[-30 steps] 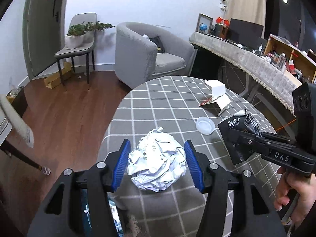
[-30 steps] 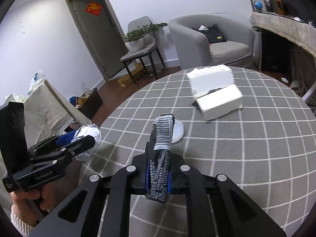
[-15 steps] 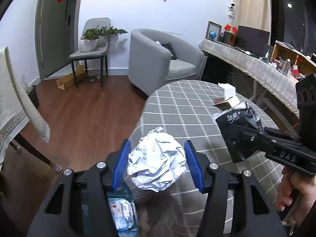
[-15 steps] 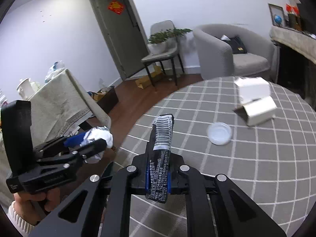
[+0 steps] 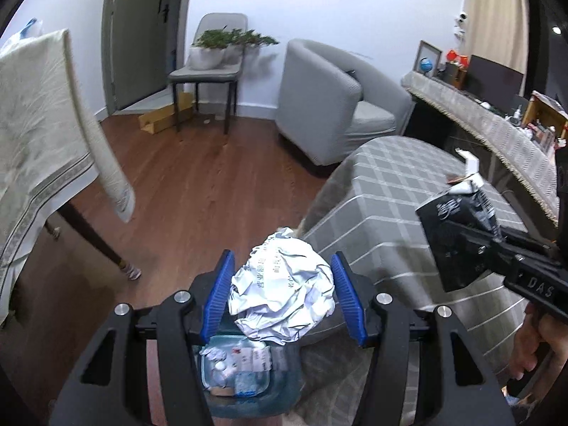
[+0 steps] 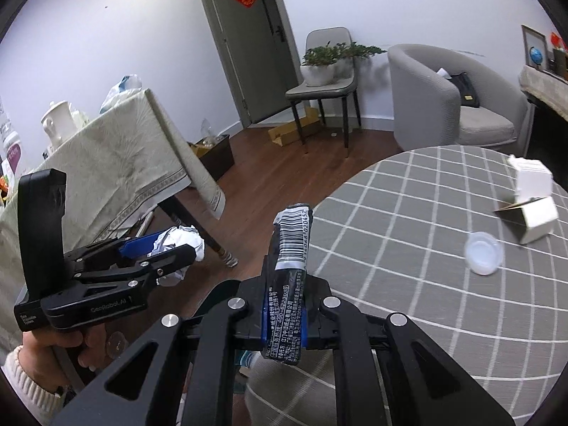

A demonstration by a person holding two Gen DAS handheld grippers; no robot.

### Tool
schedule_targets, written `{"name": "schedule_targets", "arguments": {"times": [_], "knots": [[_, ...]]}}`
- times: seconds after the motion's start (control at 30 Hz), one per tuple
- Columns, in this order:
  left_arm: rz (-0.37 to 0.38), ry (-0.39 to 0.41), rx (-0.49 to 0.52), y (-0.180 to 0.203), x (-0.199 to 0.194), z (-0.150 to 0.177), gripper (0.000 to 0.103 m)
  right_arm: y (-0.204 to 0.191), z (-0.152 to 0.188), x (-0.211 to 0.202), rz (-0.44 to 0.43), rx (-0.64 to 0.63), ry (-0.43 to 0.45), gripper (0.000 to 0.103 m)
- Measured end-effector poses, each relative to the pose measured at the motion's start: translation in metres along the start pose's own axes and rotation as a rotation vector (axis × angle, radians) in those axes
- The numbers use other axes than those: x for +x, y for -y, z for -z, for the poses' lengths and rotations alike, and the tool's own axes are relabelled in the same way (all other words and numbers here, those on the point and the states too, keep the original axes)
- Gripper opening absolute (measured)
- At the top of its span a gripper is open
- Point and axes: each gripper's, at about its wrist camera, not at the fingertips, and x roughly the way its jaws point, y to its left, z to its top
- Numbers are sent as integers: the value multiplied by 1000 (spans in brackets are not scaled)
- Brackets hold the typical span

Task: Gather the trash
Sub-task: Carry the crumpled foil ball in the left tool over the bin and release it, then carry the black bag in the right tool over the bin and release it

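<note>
My left gripper point(image 5: 282, 296) is shut on a crumpled ball of white paper point(image 5: 284, 293), held between its blue pads past the table's edge. Below it stands a teal bin point(image 5: 248, 387) with scraps inside. The right gripper point(image 6: 285, 319) is shut on a flattened black wrapper point(image 6: 289, 266) with a barcode, upright between the pads. In the right wrist view the left gripper point(image 6: 167, 252) with the paper ball point(image 6: 181, 243) hangs at the left over the floor. The left wrist view shows the black wrapper point(image 5: 454, 223) at the right.
The round table with a grey checked cloth point(image 6: 443, 284) carries a clear plastic lid point(image 6: 482, 257) and an open white box point(image 6: 532, 206). A cloth-draped table point(image 6: 117, 167) stands at the left. A grey armchair point(image 5: 330, 106) and a chair with a plant point(image 5: 209, 67) are behind.
Both grippers have swung left off the table with their loads. The paper ball now hangs over the teal bin, which has come into view beneath it.
</note>
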Motion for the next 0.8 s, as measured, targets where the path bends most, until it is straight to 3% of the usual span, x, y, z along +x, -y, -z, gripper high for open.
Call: {"name": "schedule_targets", "arguments": {"times": [0.47,0.57,0.63,0.8], "knots": [[-52,-182,-64,-69,16,33,56,-67,7,55,-71,-85,-85,12],[-47,-228,-58,-77,23,40,62,-73,9,67,-76,-91,-107,12],[-61,-232,-66,-84,24,44,68,-75,10,74,-76,-93,-124,12],[-56,-221,-101,-101,17,44,73,-79,15,94,-78,-80,-171,12]]}}
